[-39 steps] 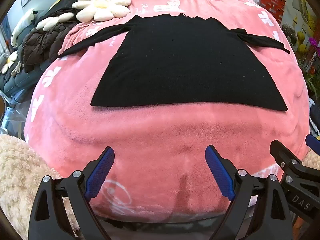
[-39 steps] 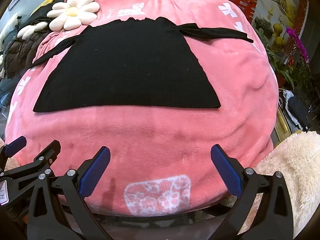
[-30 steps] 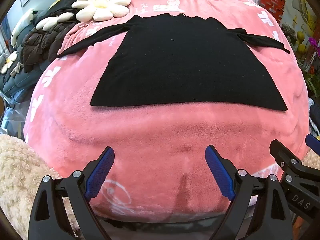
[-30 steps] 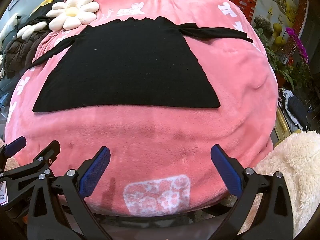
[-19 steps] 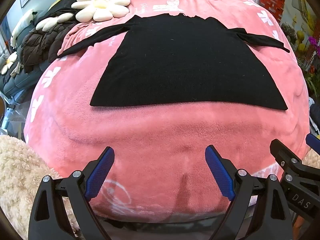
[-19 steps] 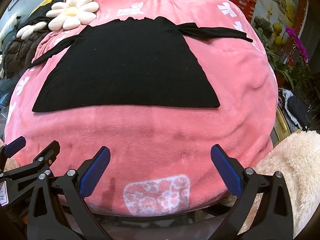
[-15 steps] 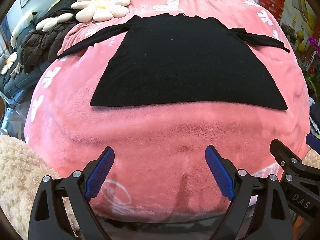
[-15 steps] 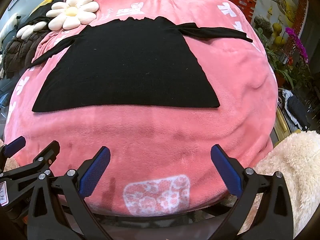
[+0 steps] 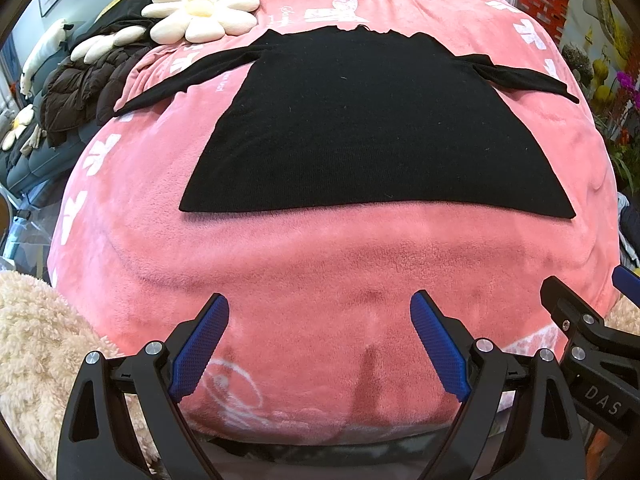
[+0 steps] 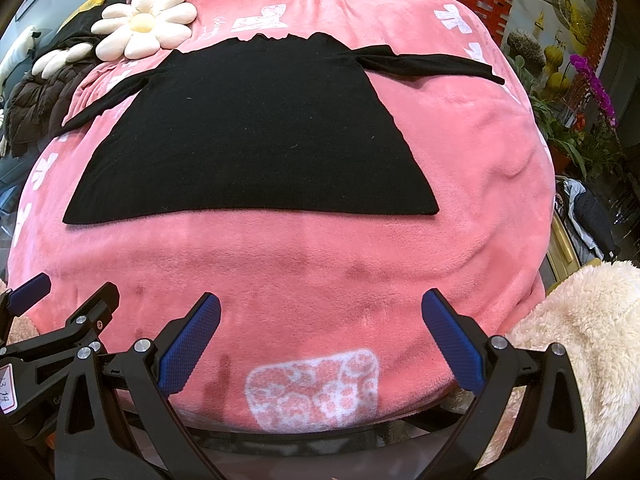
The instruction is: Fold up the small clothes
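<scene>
Nothing moved | black top [image 9: 372, 128] flat on pink blanket [image 9: 320, 272] | daisy cushion [image 9: 202, 10] beyond

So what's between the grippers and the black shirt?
Only bare pink blanket. In both wrist views, the open left gripper and right gripper sit short of the black shirt, with nothing lying on that strip.

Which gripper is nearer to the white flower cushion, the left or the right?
Left, though only slightly. The flower cushion lies at the far left of the pink blanket. The left gripper is at the near edge, with the right gripper beside it on the right.
</scene>
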